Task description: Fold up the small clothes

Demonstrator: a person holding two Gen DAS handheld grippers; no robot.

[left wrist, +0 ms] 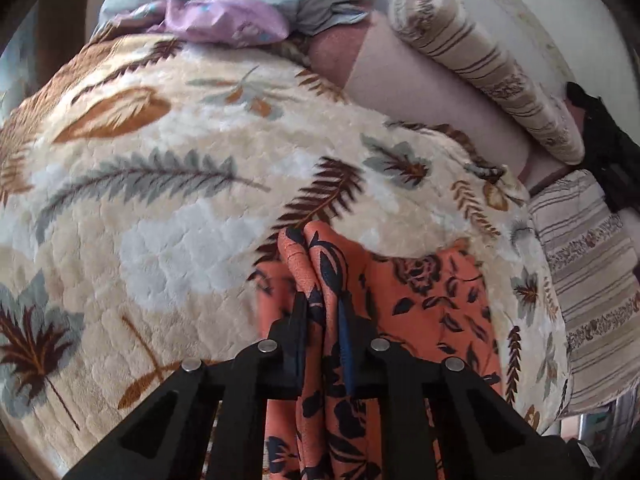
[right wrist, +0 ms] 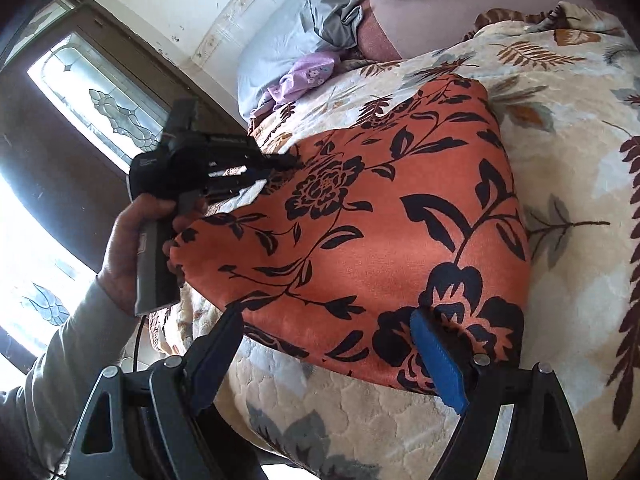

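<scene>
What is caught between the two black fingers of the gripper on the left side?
A bunched fold of the orange floral cloth, pinched by the left hand-held gripper. The left wrist view shows it, with the leaf-print blanket beneath.

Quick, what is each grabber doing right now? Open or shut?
Left gripper: shut, pinching a bunched fold of the orange flowered cloth.
Right gripper: open, holding nothing, fingers spread at the cloth's near edge.
</scene>
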